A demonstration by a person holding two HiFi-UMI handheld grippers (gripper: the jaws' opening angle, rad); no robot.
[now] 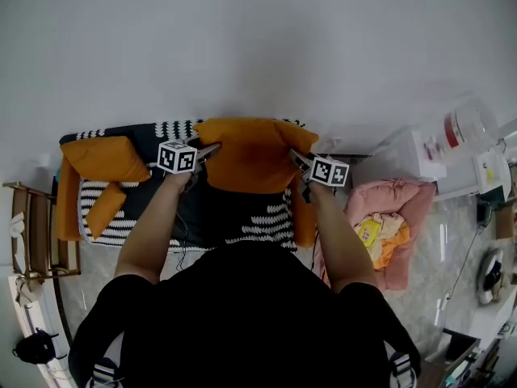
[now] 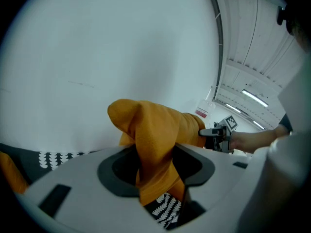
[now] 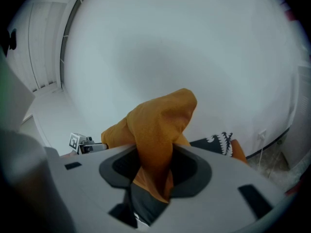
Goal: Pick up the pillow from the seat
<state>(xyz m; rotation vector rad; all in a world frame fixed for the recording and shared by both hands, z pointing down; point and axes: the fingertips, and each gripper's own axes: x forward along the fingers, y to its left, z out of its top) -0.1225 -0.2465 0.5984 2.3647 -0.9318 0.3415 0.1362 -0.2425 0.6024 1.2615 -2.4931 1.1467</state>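
Two corners of orange pillow [image 1: 252,156] pinched: left gripper [image 1: 210,151], right gripper [image 1: 296,158].

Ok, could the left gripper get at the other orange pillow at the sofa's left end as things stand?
Probably not yet: the left gripper is shut on a corner of the held pillow. The other pillow lies uncovered, so the way looks free once it lets go.

A black-and-white patterned seat [image 1: 266,221] carries a large cushion [image 1: 105,158] and a small cushion [image 1: 103,208], both orange, at the seat's left end.
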